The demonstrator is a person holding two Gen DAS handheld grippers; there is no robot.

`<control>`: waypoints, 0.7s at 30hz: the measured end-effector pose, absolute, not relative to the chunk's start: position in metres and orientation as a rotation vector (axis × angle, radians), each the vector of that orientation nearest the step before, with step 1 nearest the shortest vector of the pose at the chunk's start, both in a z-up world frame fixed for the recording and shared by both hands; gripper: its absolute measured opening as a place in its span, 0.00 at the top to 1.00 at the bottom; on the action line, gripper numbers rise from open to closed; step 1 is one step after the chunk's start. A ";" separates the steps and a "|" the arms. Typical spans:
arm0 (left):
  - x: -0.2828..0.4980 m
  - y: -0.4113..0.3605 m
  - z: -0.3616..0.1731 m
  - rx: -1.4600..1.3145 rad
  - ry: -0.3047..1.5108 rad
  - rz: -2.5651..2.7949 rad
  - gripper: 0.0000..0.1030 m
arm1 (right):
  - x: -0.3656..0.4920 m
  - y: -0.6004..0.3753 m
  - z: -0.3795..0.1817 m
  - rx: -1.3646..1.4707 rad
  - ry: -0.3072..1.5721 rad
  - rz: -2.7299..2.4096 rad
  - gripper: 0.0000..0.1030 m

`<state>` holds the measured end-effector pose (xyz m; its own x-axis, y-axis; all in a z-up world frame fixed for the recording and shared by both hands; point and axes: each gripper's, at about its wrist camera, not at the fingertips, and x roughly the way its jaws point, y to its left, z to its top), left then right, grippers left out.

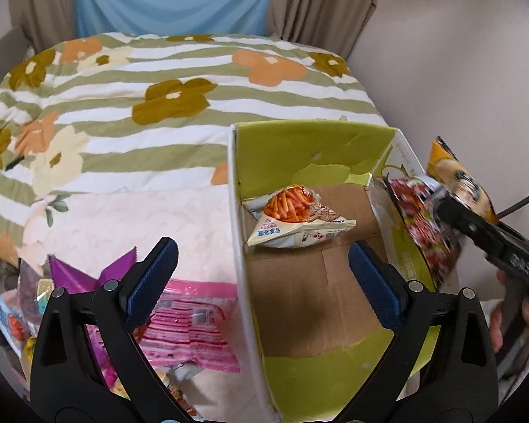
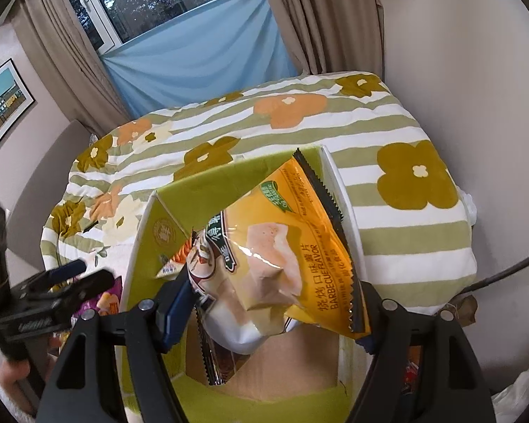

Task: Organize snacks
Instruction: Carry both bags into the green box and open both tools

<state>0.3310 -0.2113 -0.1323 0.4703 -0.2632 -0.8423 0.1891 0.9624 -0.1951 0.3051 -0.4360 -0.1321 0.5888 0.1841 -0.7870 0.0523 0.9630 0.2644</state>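
Note:
A cardboard box (image 1: 317, 148) with a green lining stands open on the bed, and a white bag of orange snack sticks (image 1: 296, 218) lies on its floor. My left gripper (image 1: 262, 282) is open and holds nothing; its fingers straddle the box's left wall. My right gripper (image 2: 271, 310) is shut on a yellow barbecue chip bag (image 2: 285, 246) over the box (image 2: 180, 204). A darker pack with a serrated edge (image 2: 215, 359) hangs under the bag. From the left wrist view the right gripper (image 1: 437, 197) comes in over the right wall with the yellow bag (image 1: 455, 172) and a red pack (image 1: 423, 225).
Loose snack packets lie left of the box, among them a pink one (image 1: 190, 324) and a purple one (image 1: 70, 275). A flowered striped quilt (image 1: 158, 105) covers the bed behind. A wall is close on the right, and a cable (image 1: 522, 201) runs there.

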 end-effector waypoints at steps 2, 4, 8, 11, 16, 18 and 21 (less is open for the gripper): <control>0.330 -0.204 -0.130 -0.086 1.039 -0.268 0.06 | 0.316 -0.432 -0.134 0.262 0.948 0.079 0.31; 0.331 -0.199 -0.127 -0.088 1.034 -0.259 0.06 | 0.328 -0.429 -0.137 0.245 0.958 0.074 0.31; 0.332 -0.190 -0.126 -0.081 1.032 -0.239 0.06 | 0.347 -0.425 -0.149 0.215 0.988 0.059 0.30; 0.332 -0.186 -0.128 -0.082 1.036 -0.228 0.06 | 0.356 -0.424 -0.158 0.203 0.991 0.029 0.25; 0.326 -0.179 -0.136 -0.093 1.059 -0.212 0.06 | 0.353 -0.427 -0.171 0.177 1.010 -0.006 0.01; 0.322 -0.176 -0.138 -0.098 1.060 -0.206 0.06 | 0.346 -0.429 -0.171 0.186 1.013 -0.011 0.01; 0.317 -0.174 -0.136 -0.105 1.054 -0.202 0.06 | 0.334 -0.433 -0.169 0.209 1.025 0.000 0.01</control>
